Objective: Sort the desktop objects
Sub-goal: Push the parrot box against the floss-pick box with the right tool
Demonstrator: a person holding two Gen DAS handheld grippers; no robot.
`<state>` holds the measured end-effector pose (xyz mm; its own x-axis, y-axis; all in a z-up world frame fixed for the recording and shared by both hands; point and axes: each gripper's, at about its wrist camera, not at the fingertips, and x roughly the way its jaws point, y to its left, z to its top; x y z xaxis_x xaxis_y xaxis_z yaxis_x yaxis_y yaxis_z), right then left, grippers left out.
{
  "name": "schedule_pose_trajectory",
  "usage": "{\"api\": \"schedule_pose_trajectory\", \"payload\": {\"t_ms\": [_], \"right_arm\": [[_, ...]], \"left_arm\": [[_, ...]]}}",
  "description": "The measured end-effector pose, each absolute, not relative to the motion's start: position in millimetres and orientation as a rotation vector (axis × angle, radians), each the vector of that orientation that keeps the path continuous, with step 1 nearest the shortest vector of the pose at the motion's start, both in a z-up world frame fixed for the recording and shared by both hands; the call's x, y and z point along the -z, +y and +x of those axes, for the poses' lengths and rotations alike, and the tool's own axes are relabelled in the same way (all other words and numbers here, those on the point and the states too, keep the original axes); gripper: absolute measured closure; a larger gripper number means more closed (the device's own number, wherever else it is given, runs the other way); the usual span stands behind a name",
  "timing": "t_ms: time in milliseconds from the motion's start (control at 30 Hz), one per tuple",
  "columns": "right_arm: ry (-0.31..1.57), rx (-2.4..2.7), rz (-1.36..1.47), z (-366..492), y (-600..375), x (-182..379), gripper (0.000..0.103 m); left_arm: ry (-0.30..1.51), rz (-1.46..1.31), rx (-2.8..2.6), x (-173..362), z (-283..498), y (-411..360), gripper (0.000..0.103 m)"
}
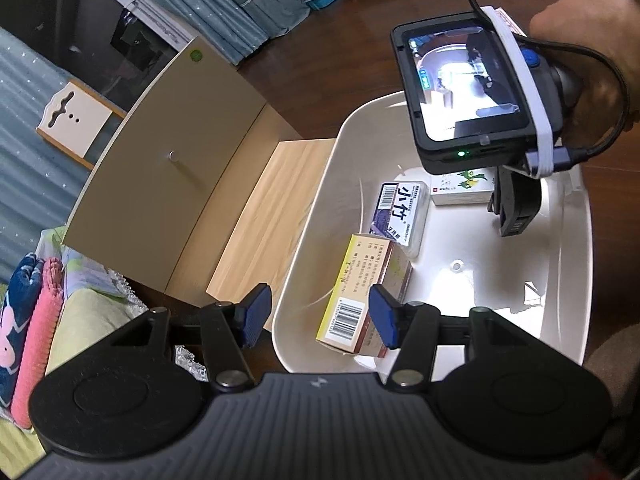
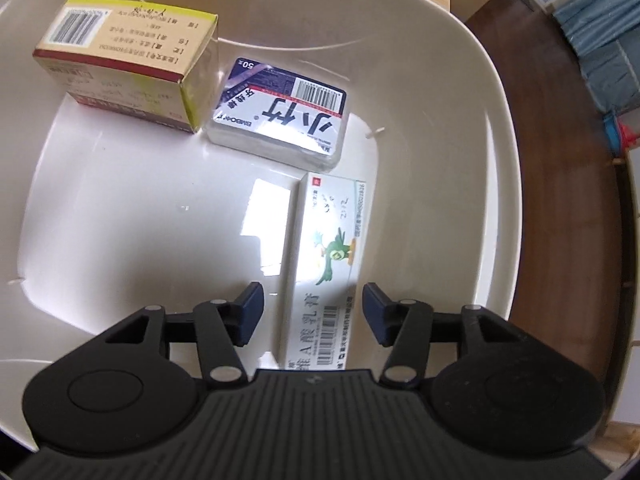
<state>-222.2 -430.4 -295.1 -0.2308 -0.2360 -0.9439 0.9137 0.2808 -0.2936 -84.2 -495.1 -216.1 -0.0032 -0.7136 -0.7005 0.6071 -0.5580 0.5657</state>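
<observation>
A white basin (image 1: 568, 320) (image 2: 472, 92) holds three things: a yellow and tan medicine box (image 1: 360, 292) (image 2: 128, 60), a clear toothpick box (image 1: 400, 212) (image 2: 284, 120) with a barcode label, and a white ointment box (image 1: 460, 190) (image 2: 332, 252) with a green bird. My left gripper (image 1: 320, 316) is open above the basin's near rim, its fingers either side of the medicine box's end, apart from it. My right gripper (image 2: 312, 312) is open over the ointment box, which lies flat between the pads, untouched. The right gripper with its screen (image 1: 468, 84) hangs over the basin's far side.
A beige cabinet door (image 1: 160, 168) with a small knob stands left of the basin, with a light wood shelf (image 1: 264, 216) below it. Dark wood floor (image 1: 332, 48) (image 2: 560, 208) surrounds the basin. Folded cloths (image 1: 28, 320) lie at far left.
</observation>
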Motion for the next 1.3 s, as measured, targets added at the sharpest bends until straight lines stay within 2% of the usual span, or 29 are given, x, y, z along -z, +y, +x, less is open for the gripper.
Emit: {"api": "schedule_pose_trajectory", "payload": {"t_ms": [67,367,533,1000,1067,1200,1300], "right_arm": [[1.372,1.249,0.669,-221.5,-433.5,294.1,0.053],[1.296,1.224,0.505,-219.0,-459.1,286.6,0.050],[1.292,1.088,0.504,-221.3,-476.6,295.9,0.038],[1.224,0.982,0.492,-231.2,-498.8,294.4,0.040],[1.243,0.989,0.474,-232.3,-498.8,292.8,0.046],[1.280,1.042,0.483,-235.1,-486.3,284.5,0.044],[1.301,1.068,0.515,-235.9,-467.5,274.2,0.038]], "left_arm": [[-0.120,1.300,1.730,216.6,-82.8,-494.4,0.039],[-0.101,1.327,1.729,222.9,-83.2,-494.9,0.038],[-0.087,1.342,1.725,226.1,-84.0,-495.5,0.038],[-0.074,1.368,1.715,232.3,-82.8,-495.4,0.037],[-0.073,1.371,1.708,233.1,-80.9,-495.6,0.037],[-0.075,1.378,1.697,234.2,-79.1,-496.2,0.037],[-0.081,1.378,1.704,234.1,-80.0,-496.2,0.036]]}}
